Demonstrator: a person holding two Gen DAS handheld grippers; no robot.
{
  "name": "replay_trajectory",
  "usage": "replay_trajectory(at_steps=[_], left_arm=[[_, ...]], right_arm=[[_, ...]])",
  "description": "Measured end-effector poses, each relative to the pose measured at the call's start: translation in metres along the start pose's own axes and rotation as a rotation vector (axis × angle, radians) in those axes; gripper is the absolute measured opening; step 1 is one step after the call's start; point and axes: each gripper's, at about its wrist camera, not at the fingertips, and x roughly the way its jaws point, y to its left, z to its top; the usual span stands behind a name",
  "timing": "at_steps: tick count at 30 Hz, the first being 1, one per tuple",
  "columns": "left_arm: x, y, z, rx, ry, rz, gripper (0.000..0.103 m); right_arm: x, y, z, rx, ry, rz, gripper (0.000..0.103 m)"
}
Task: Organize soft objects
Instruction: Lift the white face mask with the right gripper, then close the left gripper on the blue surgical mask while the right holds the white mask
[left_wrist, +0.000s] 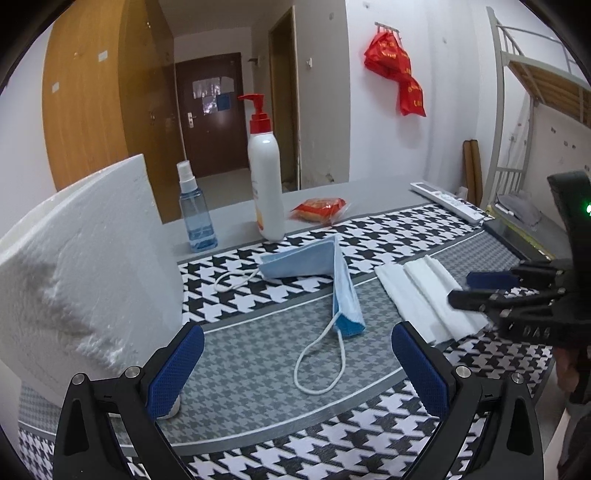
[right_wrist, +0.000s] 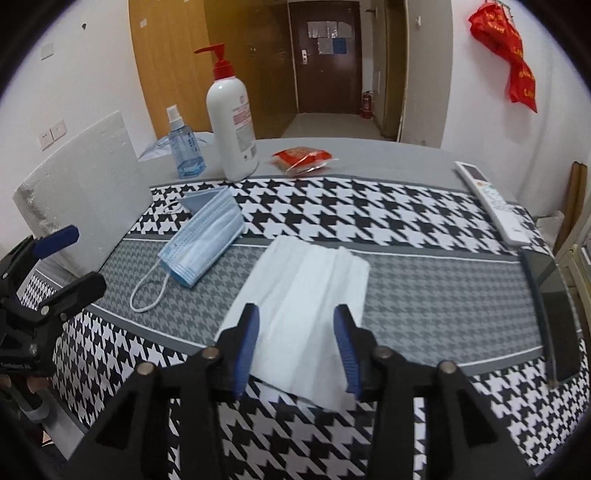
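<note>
Blue-padded fingers of the right tool (right_wrist: 295, 347) stand partly apart over the near edge of the white folded cloth (right_wrist: 303, 295), which lies flat on the grey band of the houndstooth mat (right_wrist: 369, 210); the pads are clear of it and hold nothing. At ten o'clock from that cloth, just beside it, lies the blue face mask (right_wrist: 205, 240), folded, its ear loop trailing toward the tabletop's near edge. From the left wrist view, the left tool (left_wrist: 295, 369) is spread wide and empty, with the mask's loop on the mat between its fingers and a white foam block (left_wrist: 85, 266) at nine o'clock, close against the left pad. Farther out, around twelve o'clock, a pump bottle (right_wrist: 231, 122) and a spray bottle (right_wrist: 183, 147) stand upright beside a red packet (right_wrist: 303, 158). A remote control (right_wrist: 491, 199) lies at two o'clock near the tabletop's (right_wrist: 388, 155) right edge.
</note>
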Motion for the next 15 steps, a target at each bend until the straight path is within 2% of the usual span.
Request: replay_trajectory(at_steps=[7, 9, 15], left_arm=[[0.02, -0.01, 0.008, 0.0, 0.037, -0.026, 0.102], [0.026, -0.012, 0.009, -0.009, 0.053, -0.036, 0.102], [0.039, -0.025, 0.015, 0.011, 0.077, -0.041, 0.101]], right_arm=[[0.007, -0.002, -0.001, 0.02, 0.011, 0.008, 0.05], [0.006, -0.007, -0.003, 0.033, 0.008, 0.003, 0.056], [0.002, -0.012, -0.007, 0.047, 0.003, 0.012, 0.057]])
